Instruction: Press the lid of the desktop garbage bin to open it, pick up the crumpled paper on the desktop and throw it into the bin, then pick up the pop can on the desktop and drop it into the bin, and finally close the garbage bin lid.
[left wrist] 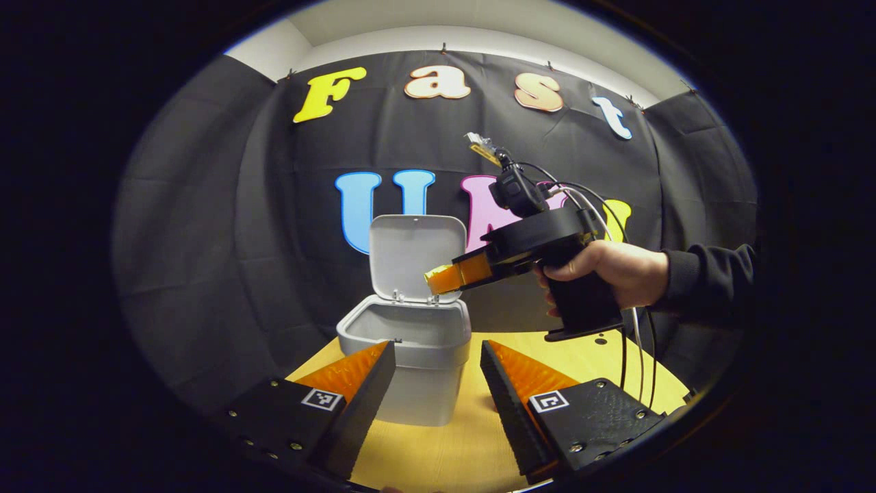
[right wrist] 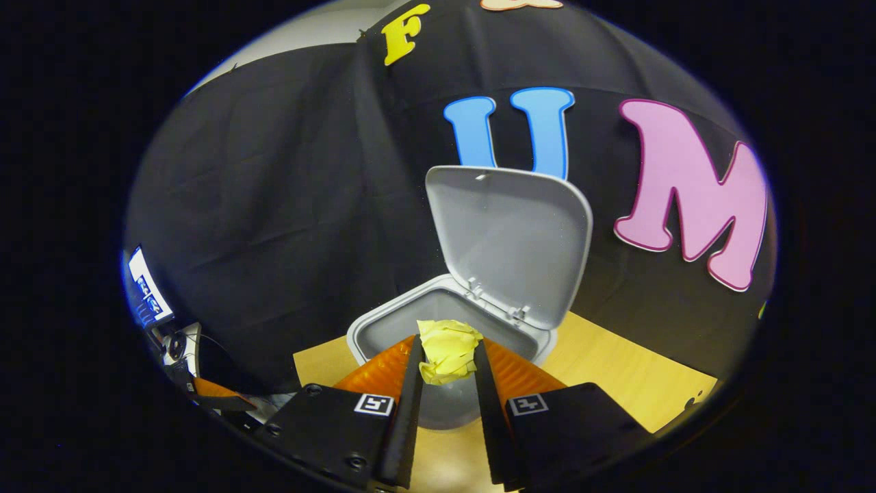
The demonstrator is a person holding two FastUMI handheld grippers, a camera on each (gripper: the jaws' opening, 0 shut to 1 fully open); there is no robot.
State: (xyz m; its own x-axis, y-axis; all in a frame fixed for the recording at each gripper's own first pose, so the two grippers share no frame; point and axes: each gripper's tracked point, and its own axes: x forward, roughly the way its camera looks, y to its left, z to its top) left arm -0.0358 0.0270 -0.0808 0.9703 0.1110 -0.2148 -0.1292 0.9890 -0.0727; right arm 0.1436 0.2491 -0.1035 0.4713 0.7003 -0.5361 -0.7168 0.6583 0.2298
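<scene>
Over the bin's mouth: a yellow crumpled paper [right wrist: 448,350] is pinched between the two fingers of the right gripper [right wrist: 448,366], as seen in the right gripper view.
Paper, from the left gripper view: it is seen as a small yellow wad [left wrist: 434,277] at the tip of the right gripper [left wrist: 445,276], poised just above the back rim of the bin.
Garbage bin: a grey bin [left wrist: 419,356] is stood on the desktop, its mouth uncovered; what lies inside cannot be made out from either view.
Lid: the grey lid [left wrist: 410,255] is raised upright on its rear hinges, its inner face turned toward the cameras.
Right gripper: it is held by a hand [left wrist: 609,272] reaching in from the right of the left gripper view, a dark sleeve [left wrist: 708,279] behind it and cables hanging from the handle.
Left gripper: its fingers are spread wide apart, nothing between them, with the left gripper [left wrist: 438,356] held low in front of the bin and apart from it.
Desktop: a pale wooden desktop [left wrist: 588,363] is shown beneath the bin.
Backdrop: a black cloth wall is hung behind the scene.
</scene>
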